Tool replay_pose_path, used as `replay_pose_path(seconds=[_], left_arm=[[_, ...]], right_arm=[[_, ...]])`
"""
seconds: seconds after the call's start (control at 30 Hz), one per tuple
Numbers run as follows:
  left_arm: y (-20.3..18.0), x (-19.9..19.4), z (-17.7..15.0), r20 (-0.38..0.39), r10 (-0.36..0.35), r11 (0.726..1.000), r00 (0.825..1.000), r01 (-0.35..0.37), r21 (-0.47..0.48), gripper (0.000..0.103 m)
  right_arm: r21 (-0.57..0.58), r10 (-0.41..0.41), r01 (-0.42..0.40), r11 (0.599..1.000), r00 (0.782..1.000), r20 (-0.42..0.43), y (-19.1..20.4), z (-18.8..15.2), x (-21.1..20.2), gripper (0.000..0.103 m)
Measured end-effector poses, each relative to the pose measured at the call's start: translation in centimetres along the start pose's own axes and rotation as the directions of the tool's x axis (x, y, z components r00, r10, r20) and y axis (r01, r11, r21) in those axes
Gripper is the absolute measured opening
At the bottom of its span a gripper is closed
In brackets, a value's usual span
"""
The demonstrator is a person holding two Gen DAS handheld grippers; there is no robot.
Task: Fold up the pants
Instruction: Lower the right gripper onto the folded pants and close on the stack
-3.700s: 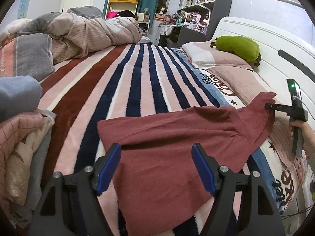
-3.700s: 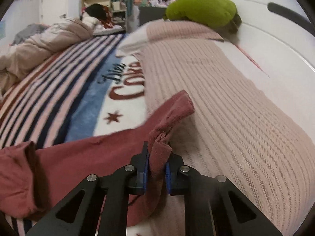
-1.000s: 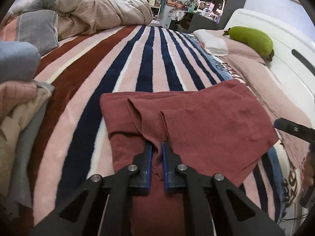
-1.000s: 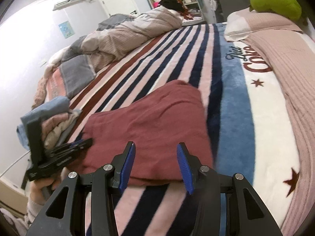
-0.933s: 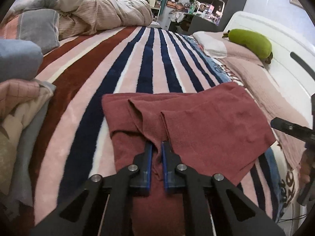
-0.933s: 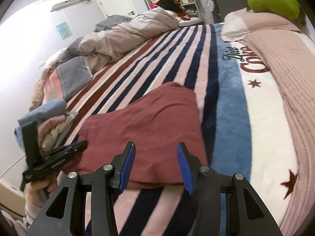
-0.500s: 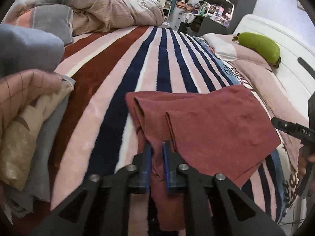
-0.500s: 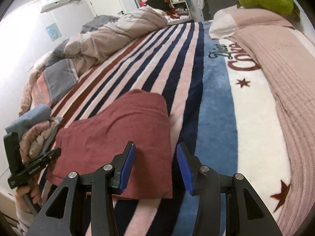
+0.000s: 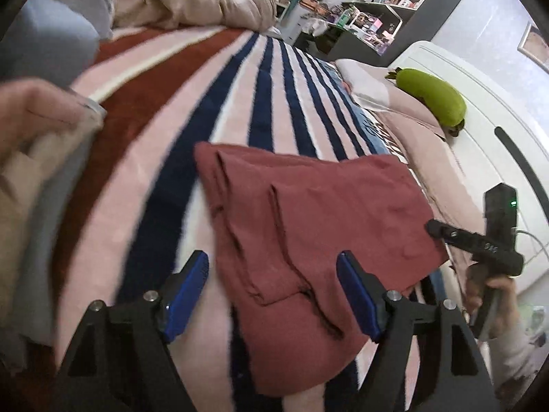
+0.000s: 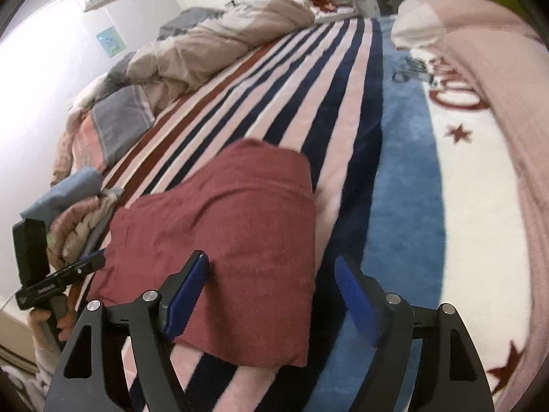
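pants (image 9: 308, 226) folded on blanket (image 9: 240, 103) | between left gripper (image 9: 272, 293) jaws, untouched

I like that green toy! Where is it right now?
The green toy lies on the pink pillow against the white headboard, far right in the left wrist view, well beyond the pants.

Maroon pants (image 9: 308, 213), striped blanket (image 9: 240, 79)
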State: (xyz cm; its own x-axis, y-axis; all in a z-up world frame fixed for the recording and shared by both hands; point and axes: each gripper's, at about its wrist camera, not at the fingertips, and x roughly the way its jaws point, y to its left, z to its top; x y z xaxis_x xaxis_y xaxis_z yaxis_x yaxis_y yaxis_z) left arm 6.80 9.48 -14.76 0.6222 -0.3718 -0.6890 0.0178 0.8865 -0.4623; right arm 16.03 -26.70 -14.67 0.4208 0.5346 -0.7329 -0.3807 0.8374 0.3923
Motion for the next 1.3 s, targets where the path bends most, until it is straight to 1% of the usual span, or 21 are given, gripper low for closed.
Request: replay_pose_path(seconds=[0.13,0.17,0.2,0.23,0.27,0.3,0.33,0.4,0.53,0.67,0.77,0.83,0.87,0.9,0.93,1.0,1.03,1.07,1.13,1.23,1.3], left_arm=[[-0.8,1.5,0.0,-0.012,-0.002,1.0,1.0,0.003,0.015,0.073],[-1.2,1.8,0.1,-0.013,0.002,1.0,1.0,-0.002,0.027,0.069],[-1.4,2.0,0.1,-0.016,0.008,0.999,1.0,-0.008,0.035,0.057],[-1.5,2.1,0.2,-0.019,0.017,0.999,1.0,-0.016,0.043,0.044],[-1.6,2.1,0.2,-0.021,0.015,0.999,1.0,-0.014,0.045,0.037],[-1.5,2.0,0.3,-0.022,0.006,0.999,1.0,-0.005,0.042,0.027],[-1.4,1.8,0.3,-0.021,-0.003,0.999,1.0,0.004,0.04,0.022],[-1.5,0.9,0.4,-0.006,0.0,0.998,1.0,0.0,0.067,0.018],[-1.0,-1.6,0.3,0.01,-0.047,0.997,0.999,0.046,0.065,0.016],[-0.2,-4.1,-0.3,-0.006,-0.073,0.995,0.997,0.073,0.072,0.016],[0.3,-4.5,-1.1,-0.042,-0.07,0.995,0.997,0.073,0.064,0.016],[0.7,-4.2,-1.6,-0.061,-0.034,0.997,0.998,0.039,0.067,0.019],[0.9,-4.2,-1.8,-0.063,-0.023,0.998,0.998,0.027,0.064,0.019],[1.1,-4.1,-1.9,-0.064,-0.009,0.998,0.998,0.013,0.06,0.024],[1.3,-4.0,-2.0,-0.066,-0.003,0.998,0.998,0.007,0.055,0.034],[1.6,-3.9,-1.9,-0.068,0.017,0.999,0.998,-0.014,0.042,0.048],[1.7,-4.0,-1.8,-0.063,0.019,0.999,0.998,-0.017,0.04,0.054],[1.7,-4.0,-1.7,-0.059,0.013,0.999,0.998,-0.011,0.039,0.056],[1.6,-4.1,-1.4,-0.055,-0.022,0.999,0.998,0.024,0.036,0.067],[1.4,-3.7,-1.1,-0.067,-0.078,0.996,0.995,0.08,0.025,0.069],[1.2,-3.1,-1.1,-0.078,-0.068,0.997,0.995,0.071,0.031,0.069]], right_arm=[[0.016,0.056,-0.056,0.998,0.998,-0.029,-0.1,-0.5,1.5,0.071],[0.011,0.063,-0.063,0.998,0.998,-0.028,0.0,-0.5,1.8,0.058],[0.004,0.054,-0.054,0.999,0.998,-0.03,0.2,-0.6,1.9,0.046],[-0.012,0.024,-0.025,1.0,0.999,-0.024,0.5,-0.7,2.0,0.042],[-0.033,0.003,-0.003,0.999,1.0,-0.011,0.9,-0.7,1.8,0.03],[-0.047,0.007,-0.007,0.999,1.0,0.002,1.2,-0.8,1.4,0.018],[-0.048,0.016,-0.016,0.999,1.0,0.013,1.5,-0.9,1.0,0.016],[-0.044,0.031,-0.03,0.999,0.999,0.025,2.1,-1.1,0.2,0.014],[-0.009,0.078,-0.078,0.997,0.997,0.029,3.7,-2.5,-2.1,0.013],[0.087,0.169,-0.167,0.982,0.986,-0.01,4.1,-4.9,-3.3,0.013],[0.117,0.171,-0.165,0.979,0.984,-0.042,4.6,-6.9,-3.3,0.014],[0.122,0.15,-0.142,0.982,0.987,-0.053,4.7,-7.8,-3.1,0.019],[0.123,0.125,-0.117,0.985,0.991,-0.056,4.6,-8.1,-3.0,0.028],[0.119,0.095,-0.088,0.989,0.994,-0.053,4.4,-8.3,-3.0,0.035],[0.117,0.076,-0.069,0.991,0.996,-0.05,4.2,-8.4,-3.1,0.039],[0.12,0.041,-0.036,0.992,0.998,-0.04,3.7,-8.1,-3.2,0.05],[0.124,0.043,-0.038,0.992,0.998,-0.036,3.6,-7.8,-3.3,0.052],[0.124,0.044,-0.04,0.992,0.998,-0.033,3.4,-7.6,-3.4,0.053],[0.109,0.041,-0.039,0.993,0.999,-0.023,3.3,-7.0,-3.6,0.053],[0.075,0.055,-0.053,0.996,0.998,-0.029,3.4,-5.9,-3.2,0.061],[0.066,0.077,-0.073,0.995,0.996,-0.052,3.2,-5.6,-2.5,0.061]])
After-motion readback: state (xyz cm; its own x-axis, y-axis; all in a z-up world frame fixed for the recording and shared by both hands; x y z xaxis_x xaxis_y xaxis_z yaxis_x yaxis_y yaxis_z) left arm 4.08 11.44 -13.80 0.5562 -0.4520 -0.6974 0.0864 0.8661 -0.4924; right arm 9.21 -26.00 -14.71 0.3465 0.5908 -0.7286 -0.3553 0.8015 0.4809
